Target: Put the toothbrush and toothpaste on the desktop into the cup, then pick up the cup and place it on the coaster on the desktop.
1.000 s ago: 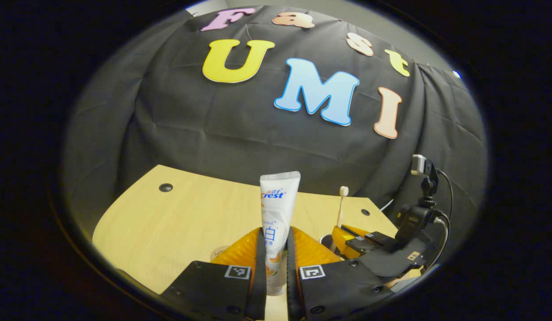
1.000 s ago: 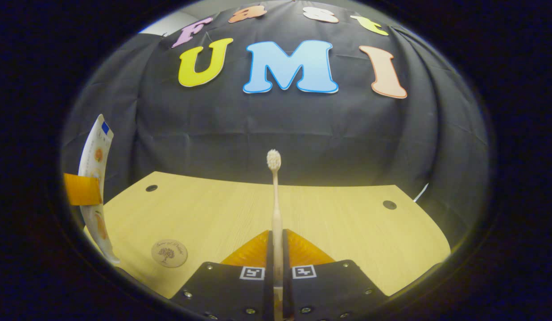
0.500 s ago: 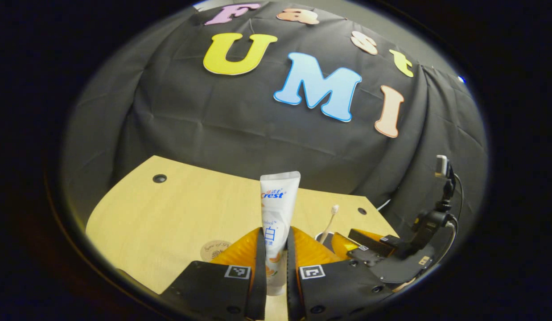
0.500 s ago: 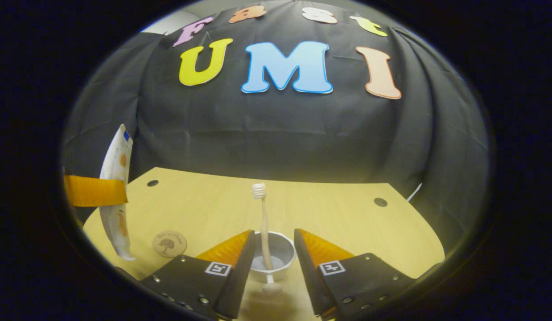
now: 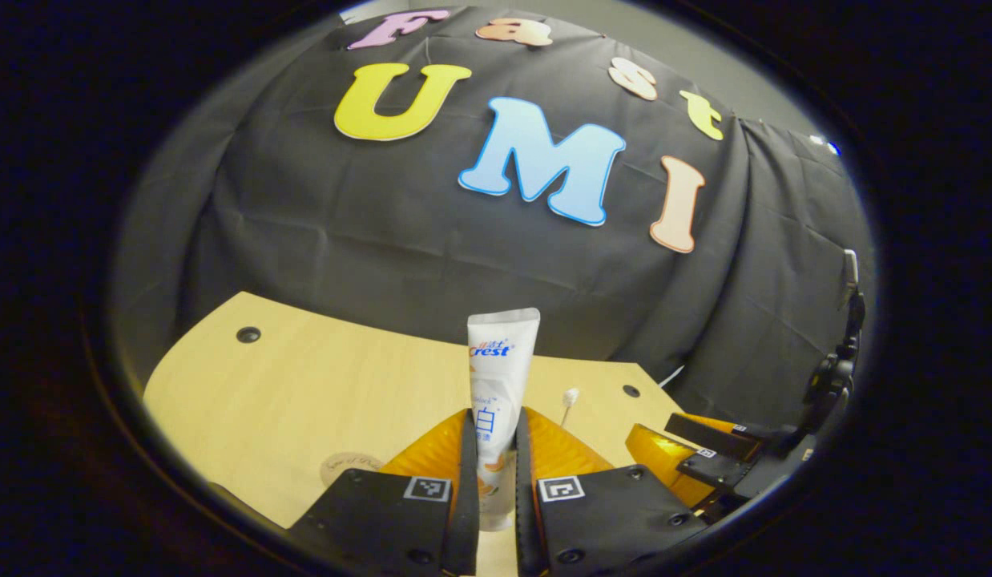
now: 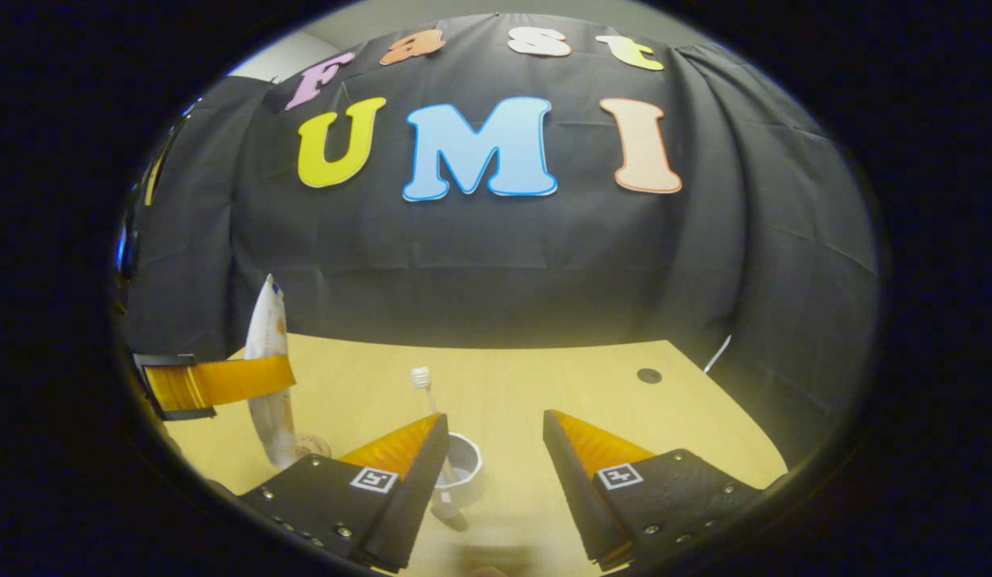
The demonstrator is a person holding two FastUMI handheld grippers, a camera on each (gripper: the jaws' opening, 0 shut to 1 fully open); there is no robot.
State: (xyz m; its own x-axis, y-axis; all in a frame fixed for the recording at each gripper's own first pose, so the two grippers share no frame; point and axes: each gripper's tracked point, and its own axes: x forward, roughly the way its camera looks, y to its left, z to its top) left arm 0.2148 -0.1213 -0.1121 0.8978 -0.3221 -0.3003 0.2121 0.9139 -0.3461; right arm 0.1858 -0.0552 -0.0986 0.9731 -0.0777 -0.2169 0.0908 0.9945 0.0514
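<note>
Toothbrush (image 6: pixel 425 390) already stands in the cup (image 6: pixel 461 466) at lower centre, right gripper (image 6: pixel 492 437) spread wide and empty; left gripper (image 5: pixel 493 469) clamps the toothpaste (image 5: pixel 496 401) upright; toothpaste drop and move to coaster (image 5: pixel 349 463) remain.

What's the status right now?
Left hand-held gripper shut on toothpaste. Right hand-held gripper open, toothbrush standing in cup. Nothing blocking cup.

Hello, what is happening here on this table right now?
A person works with two handheld grippers over a wooden desk. The left gripper is shut on an upright toothpaste tube. The right gripper is open above the desk; the toothbrush stands in the white cup. The coaster has nothing on it.
</note>
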